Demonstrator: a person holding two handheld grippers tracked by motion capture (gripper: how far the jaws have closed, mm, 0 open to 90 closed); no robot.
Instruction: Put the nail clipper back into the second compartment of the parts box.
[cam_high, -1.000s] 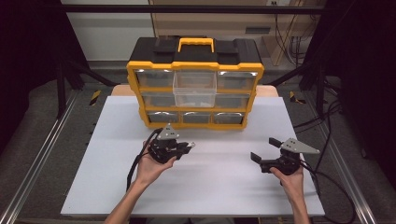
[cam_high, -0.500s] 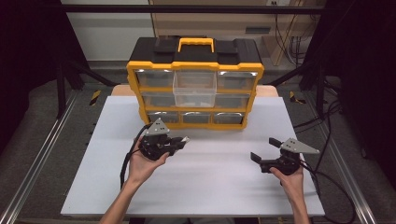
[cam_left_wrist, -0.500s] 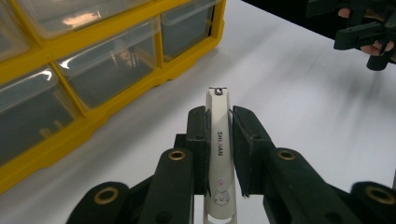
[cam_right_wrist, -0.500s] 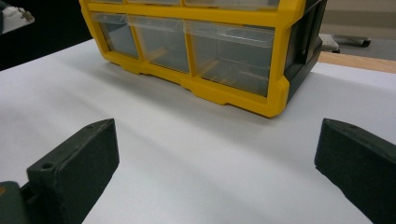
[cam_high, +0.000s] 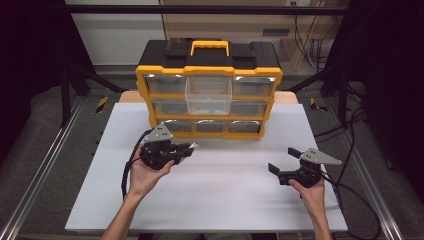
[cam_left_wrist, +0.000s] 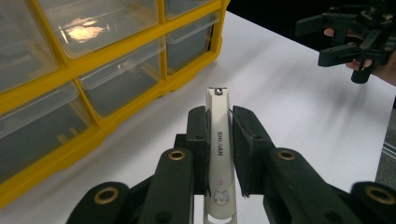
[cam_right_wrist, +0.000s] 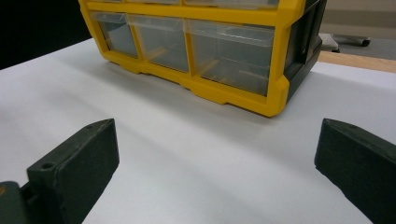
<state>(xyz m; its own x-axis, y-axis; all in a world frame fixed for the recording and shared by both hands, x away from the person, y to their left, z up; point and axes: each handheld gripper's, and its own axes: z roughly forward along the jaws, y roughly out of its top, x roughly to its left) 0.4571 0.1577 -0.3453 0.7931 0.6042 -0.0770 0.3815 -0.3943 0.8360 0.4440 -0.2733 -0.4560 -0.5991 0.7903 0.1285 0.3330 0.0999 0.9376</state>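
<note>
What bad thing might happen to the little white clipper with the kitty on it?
The left tongs pinch the nail clipper only along its thin sides, so it might slip out. The open middle drawer of the yellow drawer box juts out, so the clipper's tip might bump its rim on the way in.

One word legible, on the clamped nail clipper

The white nail clipper (cam_left_wrist: 218, 154) pinched between the jaws of the left gripper (cam_left_wrist: 219, 140) bears "SHUJIAN" in dark capitals along its top lever, running lengthwise between the pads; a small cat-face drawing sits just behind it, toward the gripper's body.
</note>
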